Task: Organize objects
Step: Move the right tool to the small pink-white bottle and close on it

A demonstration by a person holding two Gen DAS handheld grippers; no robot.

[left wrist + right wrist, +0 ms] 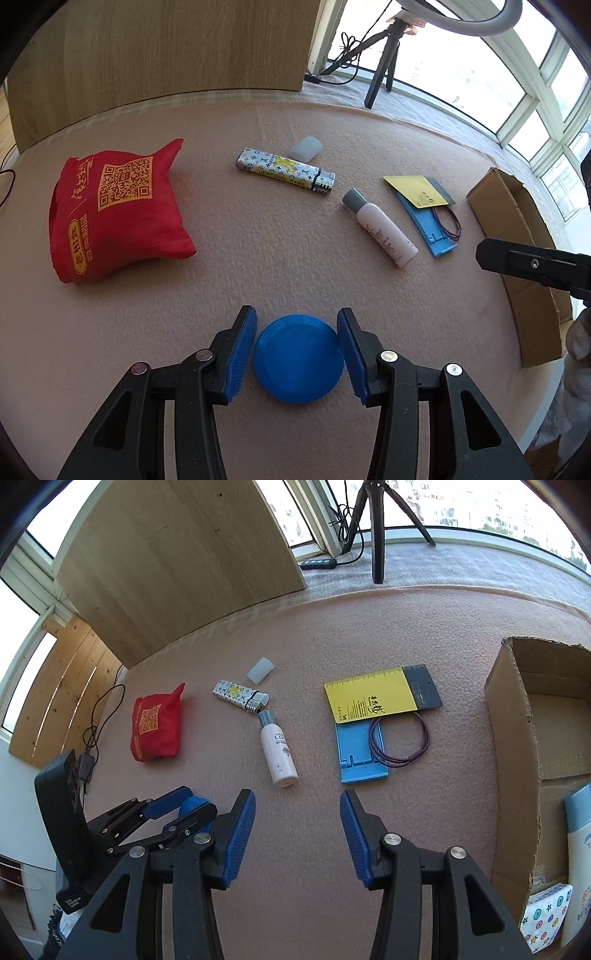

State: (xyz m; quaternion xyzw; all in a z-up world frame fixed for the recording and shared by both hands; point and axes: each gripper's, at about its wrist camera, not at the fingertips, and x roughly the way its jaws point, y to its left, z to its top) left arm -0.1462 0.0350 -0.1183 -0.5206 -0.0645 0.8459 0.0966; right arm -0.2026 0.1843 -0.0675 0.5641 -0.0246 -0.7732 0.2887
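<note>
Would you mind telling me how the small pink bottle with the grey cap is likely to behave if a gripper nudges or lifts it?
The pink bottle lies on its side and looks round, so a sideways nudge would probably roll it across the pink mat. Its smooth, glossy body may slip between the pads. It appears small and plastic, so likely light and fairly stiff.

both wrist cameras looked forward and down, close over the pink mat (pixel 280 251), sharing its scattered middle.
</note>
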